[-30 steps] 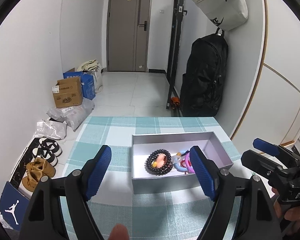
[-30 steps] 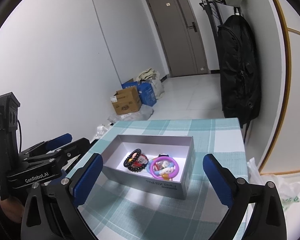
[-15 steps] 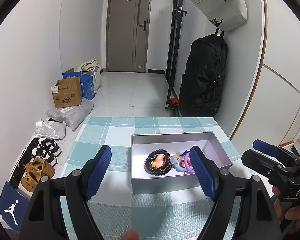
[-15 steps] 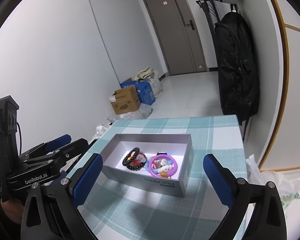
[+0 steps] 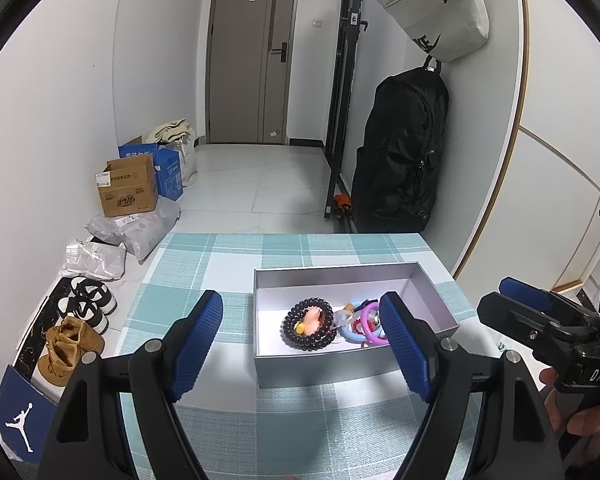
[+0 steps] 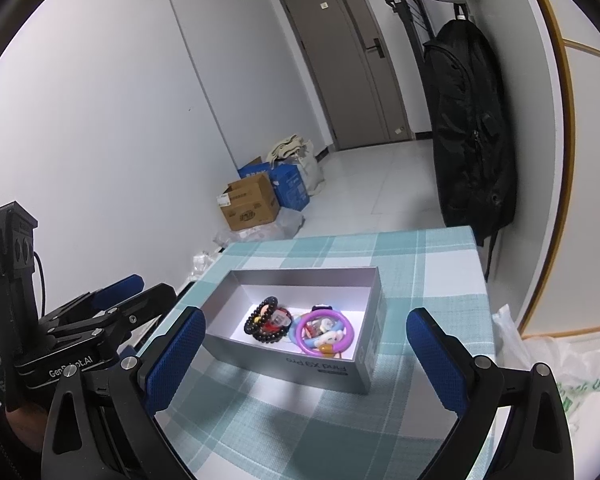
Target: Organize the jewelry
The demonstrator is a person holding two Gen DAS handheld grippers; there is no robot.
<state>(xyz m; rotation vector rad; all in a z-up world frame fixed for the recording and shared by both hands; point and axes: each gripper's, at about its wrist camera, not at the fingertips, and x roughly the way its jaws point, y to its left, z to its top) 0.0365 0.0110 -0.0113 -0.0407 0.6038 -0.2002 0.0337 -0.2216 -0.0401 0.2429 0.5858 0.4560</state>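
— Which step is this?

— I think the end, or a pause. The jewelry: a black bead bracelet and a purple ring lie together in the grey box, near the far right corner of the worktop.

— And the tools?

— The left tool and the right tool are both wide open, empty, hovering before the box. A next move would need a reach inside.
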